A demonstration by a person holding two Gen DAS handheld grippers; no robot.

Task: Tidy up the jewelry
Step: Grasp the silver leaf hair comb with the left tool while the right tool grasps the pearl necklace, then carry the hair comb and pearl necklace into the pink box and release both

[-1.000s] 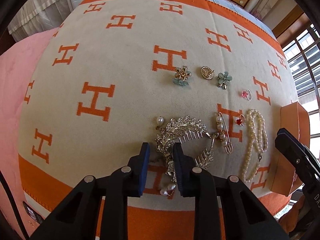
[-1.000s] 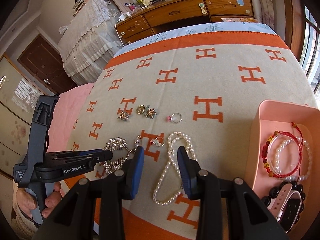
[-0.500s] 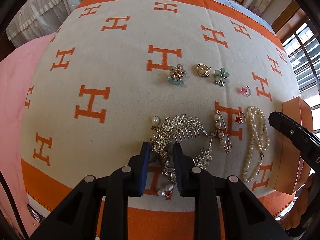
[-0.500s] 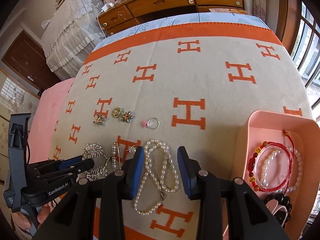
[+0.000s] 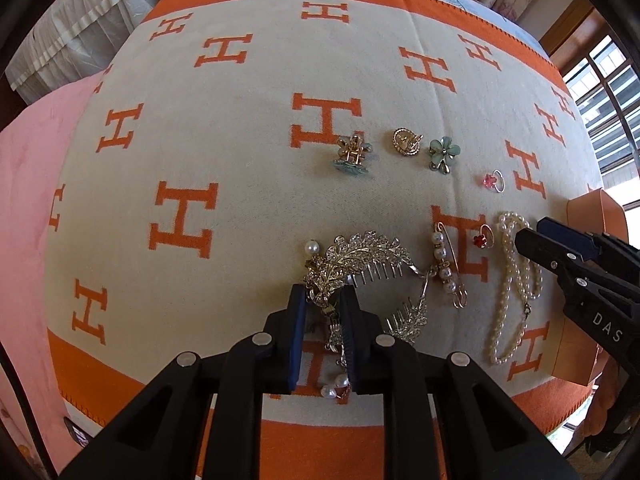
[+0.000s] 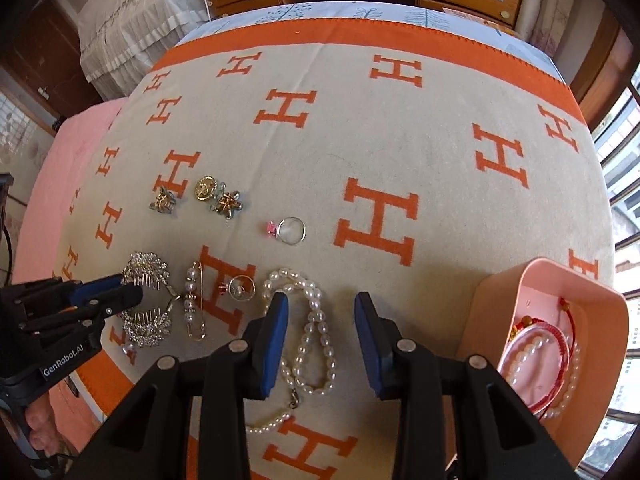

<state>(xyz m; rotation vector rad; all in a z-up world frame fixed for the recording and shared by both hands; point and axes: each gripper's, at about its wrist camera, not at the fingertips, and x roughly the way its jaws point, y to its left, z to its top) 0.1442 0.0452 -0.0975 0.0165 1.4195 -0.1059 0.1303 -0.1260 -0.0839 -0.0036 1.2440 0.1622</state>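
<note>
A beige blanket point(image 5: 240, 168) patterned with orange H shapes covers a bed, and jewelry lies scattered over its near half.

The left gripper point(image 5: 323, 300) is low over the blanket, its blue pads drawn close around the stem of a silver rhinestone hair comb point(image 5: 360, 258). The pads sit against the comb's metal on both sides, pinching it. The comb's leaf-shaped top fans out just beyond the fingertips, and small pearls dangle from it between the fingers.

To the right of the comb lies a gold pin point(image 5: 446, 264) strung with pearls, then a ring with a red stone point(image 5: 482, 237), then a pearl necklace point(image 6: 310, 322) in a long loop. The right gripper point(image 6: 322, 300) hovers over this necklace with its fingers spread wide; the left finger point(image 6: 276, 332) lies over the loop, and the strand shows in the gap between the two. Whether the pads touch the pearls cannot be told.

Farther back sit three small brooches in a row: a gold clip point(image 5: 352, 154), a round gold piece point(image 5: 406, 142) and a pale green flower point(image 5: 443, 154). A ring with a pink stone point(image 6: 289, 230) lies apart, to their right.

At the blanket's right edge stands a pink box point(image 6: 500, 308) holding pearl and red bead bracelets point(image 6: 536, 356).
</note>
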